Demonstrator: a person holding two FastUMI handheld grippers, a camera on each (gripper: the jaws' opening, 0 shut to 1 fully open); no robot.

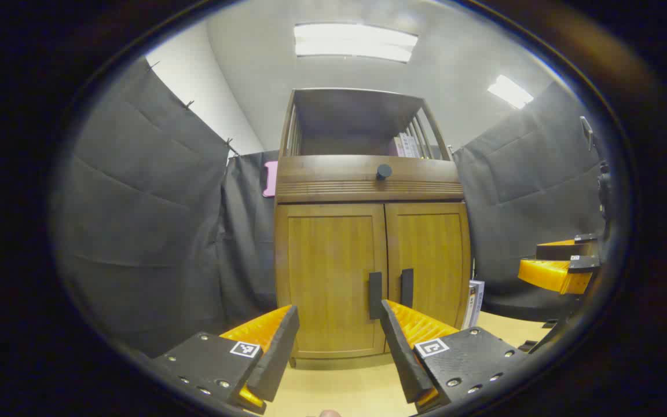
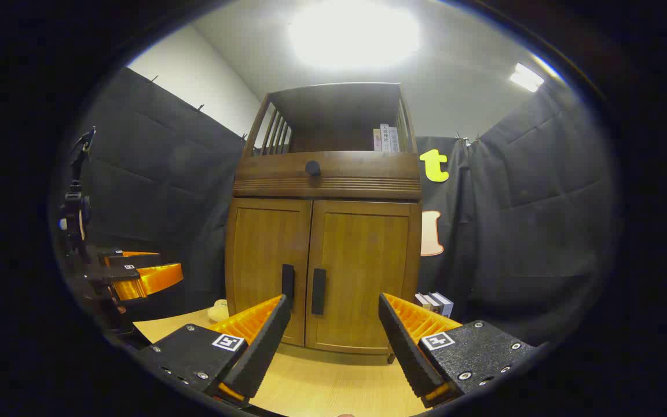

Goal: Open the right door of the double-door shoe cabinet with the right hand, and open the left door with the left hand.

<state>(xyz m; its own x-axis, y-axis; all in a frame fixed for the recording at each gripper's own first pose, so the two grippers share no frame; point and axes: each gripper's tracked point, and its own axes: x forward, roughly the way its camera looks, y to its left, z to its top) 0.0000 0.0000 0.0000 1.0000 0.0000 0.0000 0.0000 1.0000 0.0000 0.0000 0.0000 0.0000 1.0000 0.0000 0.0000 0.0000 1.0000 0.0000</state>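
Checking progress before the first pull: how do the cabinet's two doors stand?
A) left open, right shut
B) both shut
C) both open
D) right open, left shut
B: the left door and right door sit flush, handles side by side, both grippers open and short of them.

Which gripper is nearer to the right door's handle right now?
Right, by a modest margin. The right gripper faces the right door's handle, which shows between its open fingers, not touching. The left gripper fronts the left door, off to the side.
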